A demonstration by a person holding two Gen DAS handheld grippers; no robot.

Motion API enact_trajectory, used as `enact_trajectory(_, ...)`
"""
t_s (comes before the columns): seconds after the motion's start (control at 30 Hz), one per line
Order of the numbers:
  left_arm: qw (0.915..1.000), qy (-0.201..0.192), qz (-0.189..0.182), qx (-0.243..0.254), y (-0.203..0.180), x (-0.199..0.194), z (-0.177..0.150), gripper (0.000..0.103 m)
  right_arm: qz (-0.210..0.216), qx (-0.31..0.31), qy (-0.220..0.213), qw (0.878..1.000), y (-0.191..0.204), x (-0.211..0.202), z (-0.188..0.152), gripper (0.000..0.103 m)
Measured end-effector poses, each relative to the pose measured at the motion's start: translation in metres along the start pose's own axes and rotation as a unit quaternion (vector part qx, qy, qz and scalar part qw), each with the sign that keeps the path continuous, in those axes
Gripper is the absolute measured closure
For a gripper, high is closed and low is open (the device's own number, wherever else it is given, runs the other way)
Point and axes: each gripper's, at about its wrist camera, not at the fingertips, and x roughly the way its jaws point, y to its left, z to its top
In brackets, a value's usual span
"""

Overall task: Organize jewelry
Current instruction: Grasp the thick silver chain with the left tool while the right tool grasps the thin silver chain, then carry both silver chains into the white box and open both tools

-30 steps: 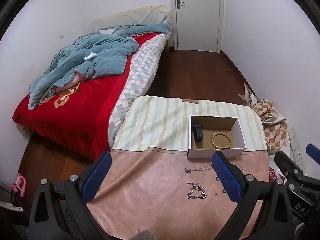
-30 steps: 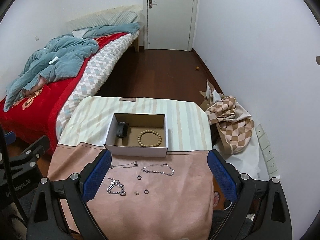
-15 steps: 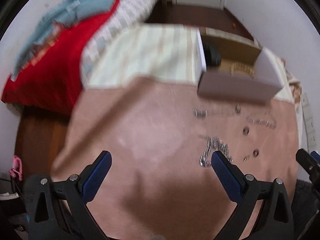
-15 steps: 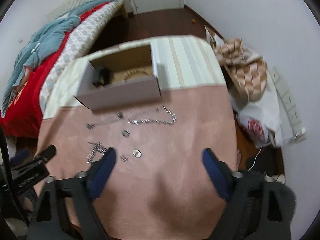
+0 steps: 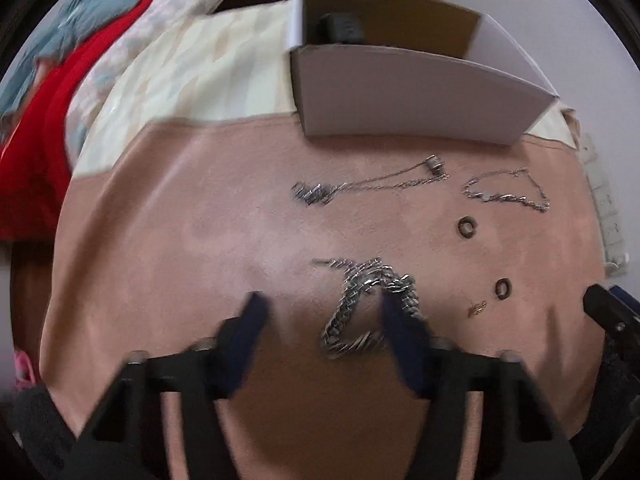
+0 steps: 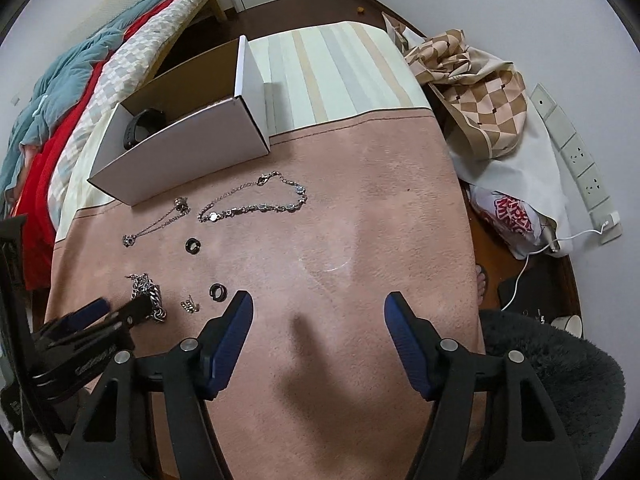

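**Tongs lowered over jewelry on the pink-covered bench**

The left tongs, black frame with blue pads, point steeply down at the heavy silver curb-link chain. Their jaws have just been closing and now stand narrow. The chain lies bunched between them; its right-hand loop sits at the right pad, but motion blur prevents confirming contact. The chain's long axis runs from upper left to lower right in the left wrist view.

The right tongs, same build, have also been closing; they stand moderately wide over bare cloth with nothing between the pads. White lettering on the left tool's body in the right wrist view is too small to read.

The bench carries a matte pink, suede-like cloth; beyond it lies a cream striped cloth. On the pink cloth:

- two dark metal rings, well apart;
- a small gold-toned ear stud, just beside the nearer ring;
- a thin silver pendant chain, lying diagonally;
- a silver link bracelet, looped, long axis left to right.

A white cardboard box with brown interior stands at the seam of the cloths and holds a black wristband.

On the floor to the right, a white plastic bag bears red lettering, partly folded and unreadable.
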Motion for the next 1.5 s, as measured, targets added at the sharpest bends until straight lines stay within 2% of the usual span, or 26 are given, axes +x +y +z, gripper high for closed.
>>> enact_trajectory(0.03, 1.0000, -0.004, -0.002, 0.006, -0.002, -0.002, 0.000, 0.083, 0.000, -0.002, 0.001, 1.000, 0.001, 0.001, -0.001, 0.033)
enact_trajectory(0.07, 0.9999, -0.003, -0.005, 0.008, -0.003, -0.003, -0.001, 0.098, 0.001, -0.003, 0.002, 1.000, 0.002, 0.002, -0.001, 0.033)
enact_trajectory(0.33, 0.9993, -0.009, -0.023, -0.028, 0.027, -0.024, -0.003, 0.098, 0.015, -0.004, -0.002, 1.000, 0.007, -0.001, 0.002, 0.036)
enact_trajectory(0.5, 0.9976, -0.037, -0.031, -0.050, 0.048, -0.053, 0.001, 0.098, 0.039, -0.003, -0.003, 0.999, 0.012, 0.001, 0.010, 0.036)
enact_trajectory(0.63, 0.9965, -0.059, -0.033, -0.049, 0.049, -0.067, 0.009, 0.098, 0.048, 0.022, -0.010, 0.999, 0.002, 0.006, 0.025, 0.036)
enact_trajectory(0.7, 0.9964, -0.063, -0.035, -0.046, 0.045, -0.065, 0.019, 0.098, 0.047, 0.034, -0.015, 0.998, -0.005, 0.012, 0.035, 0.045)
enact_trajectory(0.8, 0.9962, -0.062, -0.040, -0.047, 0.040, -0.059, 0.030, 0.098, 0.035, 0.040, -0.016, 0.998, -0.011, 0.028, 0.052, 0.052)
enact_trajectory(0.9, 0.9963, -0.059, -0.044, -0.044, 0.040, -0.049, 0.039, 0.098, 0.025, 0.034, -0.012, 0.999, -0.008, 0.045, 0.066, 0.055)
enact_trajectory(0.93, 0.9964, -0.059, -0.044, -0.043, 0.039, -0.048, 0.041, 0.098, 0.019, 0.027, -0.009, 0.999, -0.004, 0.052, 0.069, 0.055)
enact_trajectory(1.03, 0.9965, -0.059, -0.045, -0.039, 0.034, -0.047, 0.042, 0.098, -0.019, -0.025, -0.024, 0.999, 0.014, 0.062, 0.071, 0.064)
enact_trajectory(1.07, 0.9965, -0.058, -0.045, -0.038, 0.033, -0.046, 0.043, 0.098, -0.031, -0.039, -0.026, 0.998, 0.019, 0.063, 0.069, 0.069)
enact_trajectory(1.1, 0.9966, -0.058, -0.046, -0.038, 0.033, -0.046, 0.043, 0.098, -0.048, -0.059, -0.028, 0.997, 0.027, 0.066, 0.066, 0.087)
enact_trajectory(1.13, 0.9966, -0.057, -0.047, -0.038, 0.032, -0.045, 0.042, 0.098, -0.048, -0.079, -0.031, 0.995, 0.035, 0.067, 0.062, 0.097)
enact_trajectory(1.27, 0.9963, -0.056, -0.051, -0.039, 0.034, -0.048, 0.040, 0.098, -0.038, -0.091, -0.027, 0.995, 0.043, 0.069, 0.051, 0.098)
enact_trajectory(1.4, 0.9953, -0.060, -0.063, -0.043, 0.038, -0.057, 0.039, 0.098, 0.011, -0.060, -0.025, 0.998, 0.034, 0.056, 0.040, 0.098)
enact_trajectory(1.5, 0.9920, -0.066, -0.094, -0.051, 0.042, -0.073, 0.040, 0.098, 0.048, -0.049, -0.036, 0.997, 0.032, 0.032, 0.035, 0.098)
